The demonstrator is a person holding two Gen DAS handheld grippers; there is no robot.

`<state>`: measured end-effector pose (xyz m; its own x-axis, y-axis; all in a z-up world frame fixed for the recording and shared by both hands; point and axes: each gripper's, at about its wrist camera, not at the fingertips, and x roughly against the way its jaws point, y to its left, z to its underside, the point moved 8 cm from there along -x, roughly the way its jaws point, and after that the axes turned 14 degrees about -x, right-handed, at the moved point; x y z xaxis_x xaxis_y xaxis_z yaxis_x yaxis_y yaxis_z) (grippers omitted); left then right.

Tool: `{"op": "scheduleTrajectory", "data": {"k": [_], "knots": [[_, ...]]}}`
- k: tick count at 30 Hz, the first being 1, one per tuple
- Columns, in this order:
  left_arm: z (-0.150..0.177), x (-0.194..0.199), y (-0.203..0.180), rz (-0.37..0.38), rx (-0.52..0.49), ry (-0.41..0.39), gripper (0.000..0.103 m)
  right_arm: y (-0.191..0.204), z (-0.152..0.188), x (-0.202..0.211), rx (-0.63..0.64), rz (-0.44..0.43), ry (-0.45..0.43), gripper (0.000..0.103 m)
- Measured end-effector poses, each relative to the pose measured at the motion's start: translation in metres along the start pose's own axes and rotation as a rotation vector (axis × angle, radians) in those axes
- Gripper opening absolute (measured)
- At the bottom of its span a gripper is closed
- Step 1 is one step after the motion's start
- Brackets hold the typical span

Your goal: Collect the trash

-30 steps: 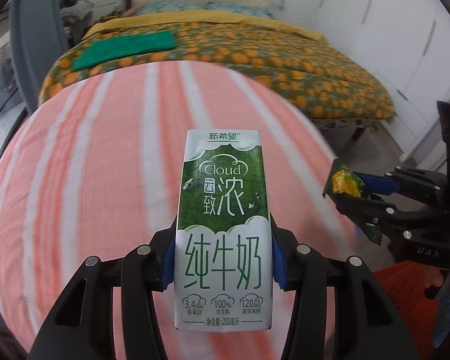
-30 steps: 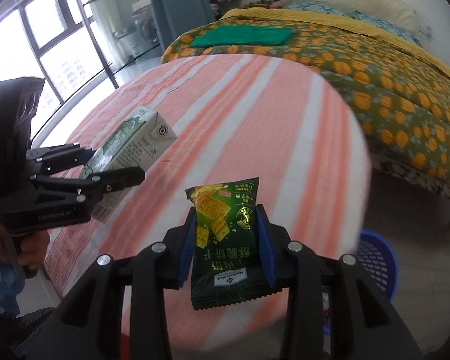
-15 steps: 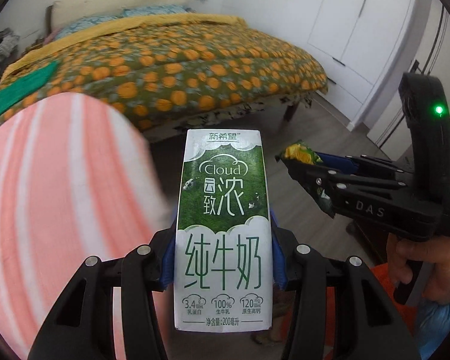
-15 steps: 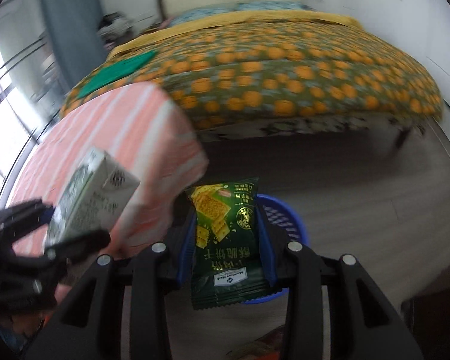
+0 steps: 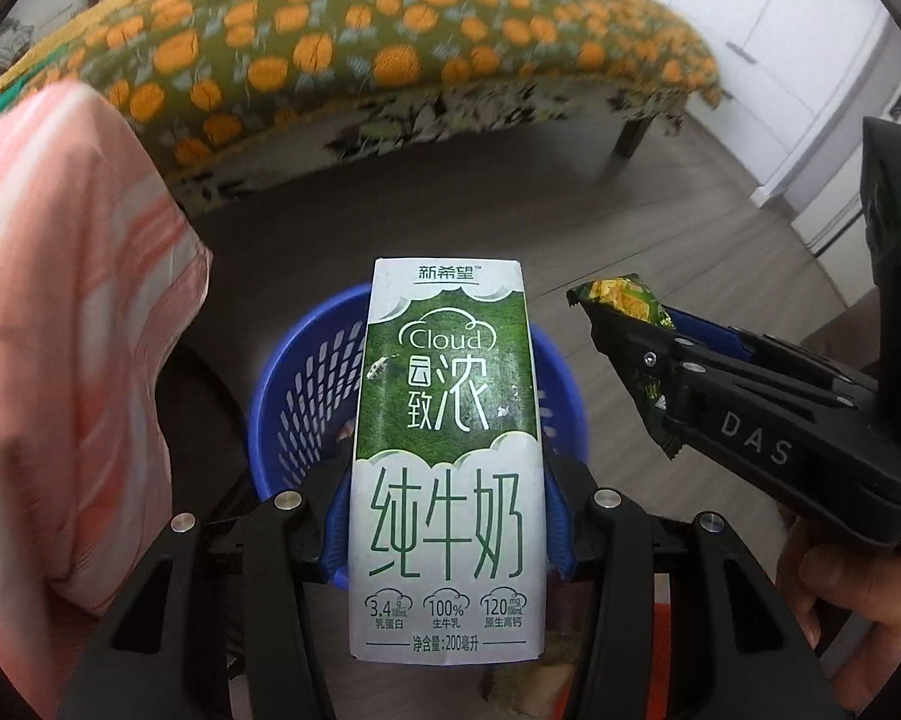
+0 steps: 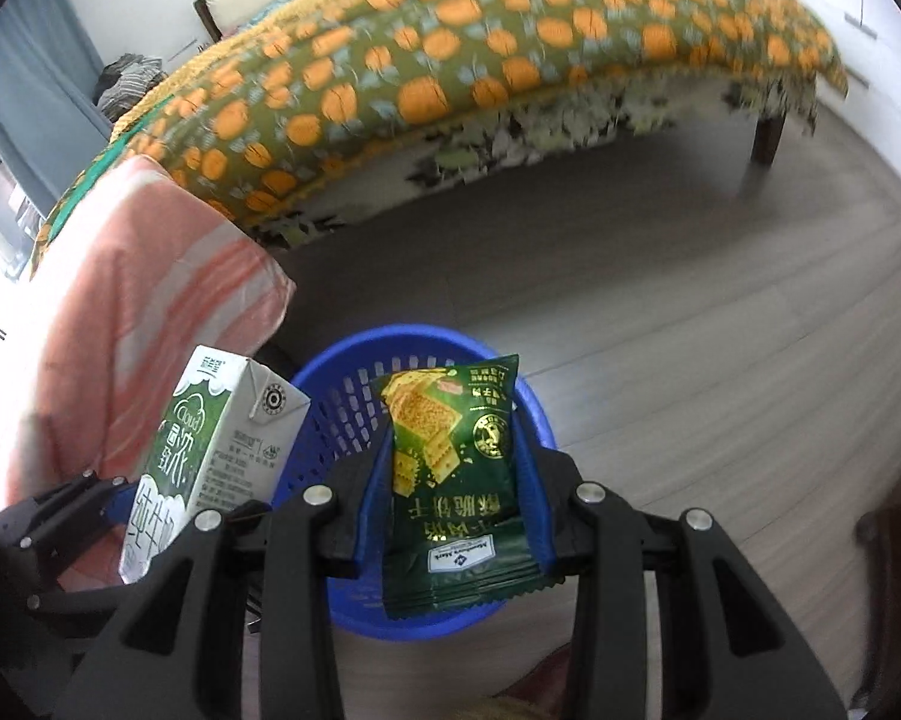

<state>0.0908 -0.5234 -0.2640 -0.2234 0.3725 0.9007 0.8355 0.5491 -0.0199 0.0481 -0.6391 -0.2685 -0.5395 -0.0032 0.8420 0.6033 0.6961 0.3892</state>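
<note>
My left gripper [image 5: 444, 516] is shut on a green and white milk carton [image 5: 447, 450], held upright over a blue plastic basket [image 5: 306, 396] on the floor. The carton hides much of the basket's inside. My right gripper [image 6: 459, 498] is shut on a dark green cracker packet [image 6: 456, 480], also above the blue basket [image 6: 354, 396]. In the left wrist view the right gripper [image 5: 624, 348] with the packet [image 5: 624, 300] reaches in from the right. In the right wrist view the carton [image 6: 210, 450] hangs at the basket's left rim.
A table under a pink and white striped cloth [image 5: 72, 324] stands left of the basket. Behind it is a bed with a green and orange patterned cover [image 6: 450, 60] and a dark bed leg [image 6: 765, 138]. Grey wood floor [image 6: 690, 330] spreads to the right.
Both grippers have swung from over the striped table to the right and down, and now hang over the blue basket. Each still holds its item.
</note>
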Motion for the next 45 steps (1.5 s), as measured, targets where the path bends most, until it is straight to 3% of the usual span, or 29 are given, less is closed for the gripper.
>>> {"op": "scheduleTrajectory", "data": {"k": [12,14,15,17,18,22,29,34,37,40,45], "knots": [[0.012,-0.074,0.026,0.019,0.063,0.099,0.050,-0.022,0.012,-0.075,-0.145,-0.064,0.150,0.037],[0.013,-0.080,0.027,0.023,0.057,0.112,0.051,-0.022,0.014,-0.082,-0.153,-0.069,0.168,0.041],[0.014,-0.083,0.028,0.022,0.051,0.116,0.054,-0.022,0.015,-0.084,-0.156,-0.067,0.172,0.046],[0.014,-0.082,0.029,0.014,0.049,0.107,0.078,-0.023,0.014,-0.084,-0.171,-0.072,0.166,0.067],[0.014,-0.080,0.029,0.008,0.049,0.100,0.082,-0.024,0.012,-0.082,-0.180,-0.075,0.159,0.068],[0.014,-0.062,0.027,-0.028,0.042,0.073,0.087,-0.028,0.003,-0.064,-0.206,-0.070,0.119,0.070],[0.009,0.019,-0.001,-0.104,0.005,-0.086,0.092,-0.034,-0.013,0.010,-0.192,-0.002,0.005,0.098],[0.010,0.081,-0.019,-0.111,-0.025,-0.175,0.098,-0.033,-0.002,0.072,-0.123,0.020,-0.051,0.099],[0.013,0.101,-0.027,-0.115,-0.041,-0.177,0.098,-0.032,0.013,0.104,-0.077,0.049,-0.093,0.099],[0.019,0.115,-0.029,-0.170,-0.077,-0.185,0.098,-0.028,0.031,0.134,-0.011,0.086,-0.164,0.099],[0.026,0.135,-0.027,-0.186,-0.077,-0.216,0.098,-0.021,0.052,0.153,0.031,0.113,-0.190,0.099]]}}
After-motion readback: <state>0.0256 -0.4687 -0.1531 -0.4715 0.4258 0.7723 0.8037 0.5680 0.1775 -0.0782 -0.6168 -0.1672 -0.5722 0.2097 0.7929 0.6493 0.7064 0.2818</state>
